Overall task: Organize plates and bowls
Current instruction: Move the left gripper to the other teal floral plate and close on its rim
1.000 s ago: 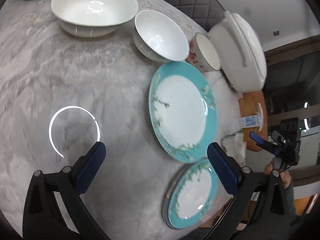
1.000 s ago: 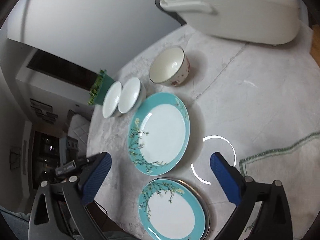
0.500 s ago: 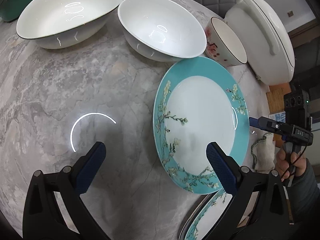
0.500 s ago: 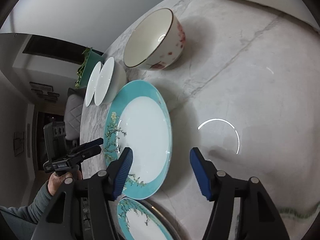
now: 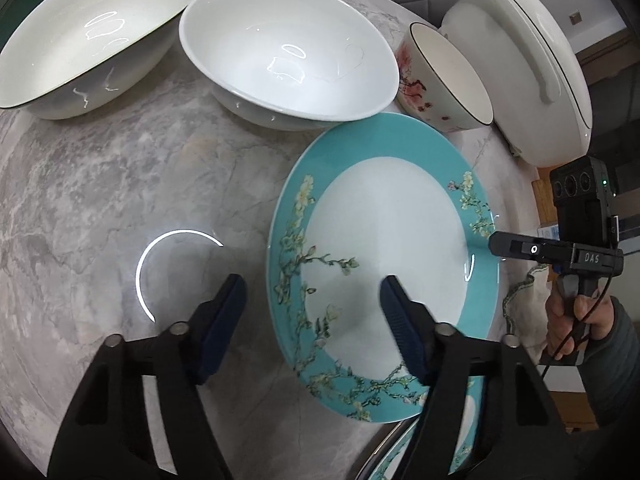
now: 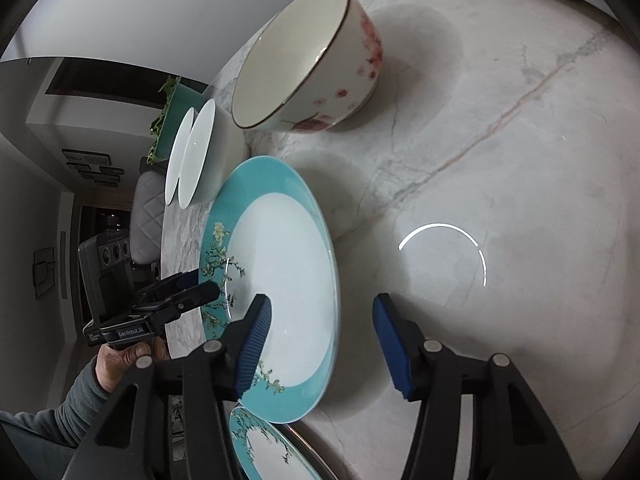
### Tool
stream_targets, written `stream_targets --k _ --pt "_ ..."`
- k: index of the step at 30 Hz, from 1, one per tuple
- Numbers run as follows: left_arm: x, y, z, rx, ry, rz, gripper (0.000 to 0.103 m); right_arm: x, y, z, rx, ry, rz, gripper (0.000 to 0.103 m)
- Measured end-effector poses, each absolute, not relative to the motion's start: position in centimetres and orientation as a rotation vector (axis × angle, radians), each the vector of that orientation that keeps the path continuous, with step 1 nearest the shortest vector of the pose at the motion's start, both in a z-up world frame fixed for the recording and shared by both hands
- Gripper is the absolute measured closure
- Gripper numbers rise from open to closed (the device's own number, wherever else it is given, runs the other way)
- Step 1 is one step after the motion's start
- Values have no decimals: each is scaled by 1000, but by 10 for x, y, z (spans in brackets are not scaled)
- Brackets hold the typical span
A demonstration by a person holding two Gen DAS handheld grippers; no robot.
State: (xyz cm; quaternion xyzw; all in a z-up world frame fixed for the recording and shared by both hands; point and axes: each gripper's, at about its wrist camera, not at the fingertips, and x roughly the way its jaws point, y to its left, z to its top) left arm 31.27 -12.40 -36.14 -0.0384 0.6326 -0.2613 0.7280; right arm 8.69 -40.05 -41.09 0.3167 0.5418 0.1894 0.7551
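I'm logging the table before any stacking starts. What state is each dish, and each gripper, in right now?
large teal plate: flat on the table, empty, both grippers straddling its rim.
second teal plate: flat, empty, at the near edge.
two white bowls: upright, empty, side by side.
floral bowl: upright, empty.
rice cooker: lid shut.
left gripper: jaws just closing, pads not yet pressing.
right gripper: jaws just closing, not gripping.

Black hand-held gripper (image 5: 312, 304), blue ribbed pads, grey sleeve (image 5: 612, 360).
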Motion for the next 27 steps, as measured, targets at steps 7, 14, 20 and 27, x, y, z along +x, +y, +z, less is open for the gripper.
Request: stream_targets --k 7,14,20,27 --pt "311 -131 -364 -85 1404 -576 75 88 -389 -414 599 1219 381 91" --pt "315 -119 -364 -80 1413 -535 90 88 -392 -416 605 1236 353 95" --pt "312 -118 -368 -83 1430 -524 90 89 -392 -415 623 1249 316 95" --pt "306 -117 -364 -103 1430 -524 91 92 -391 -413 634 1255 305 94"
